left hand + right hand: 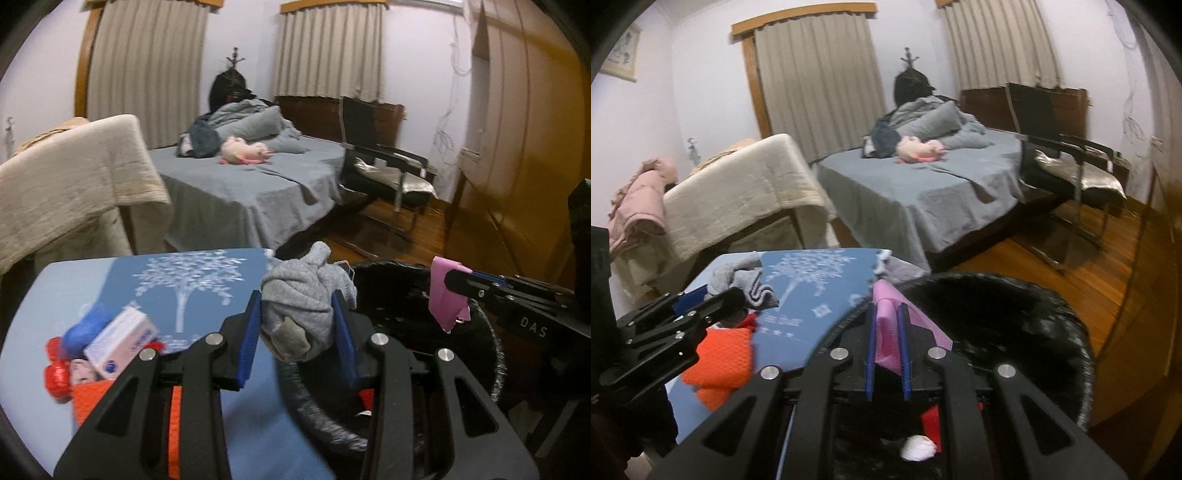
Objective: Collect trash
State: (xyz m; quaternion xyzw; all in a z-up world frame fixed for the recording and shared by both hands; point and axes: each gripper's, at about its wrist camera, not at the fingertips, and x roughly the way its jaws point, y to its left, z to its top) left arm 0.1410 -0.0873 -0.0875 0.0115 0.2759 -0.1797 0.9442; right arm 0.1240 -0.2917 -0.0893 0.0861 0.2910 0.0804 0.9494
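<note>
A: While both grippers sit over the bin edge, what's the left gripper point(295, 328) got?
B: Pads clamped on a crumpled grey cloth point(304, 310), right at the black-lined trash bin point(495, 354) rim. Right gripper point(888, 350) is pinched on a pink sheet point(886, 332) above the bin mouth.
A: Surface?
B: Blue table top point(155, 284) with a white tree print. Still on it: orange mesh point(720, 354), small white-and-pink box point(118, 343), red and blue bits point(70, 350).
A: Room?
B: Bedroom. Bed with grey cover point(923, 192), pink plush toy point(919, 147) on it, black chair point(1071, 158) beside, curtains point(816, 81), wood floor point(1071, 266).
</note>
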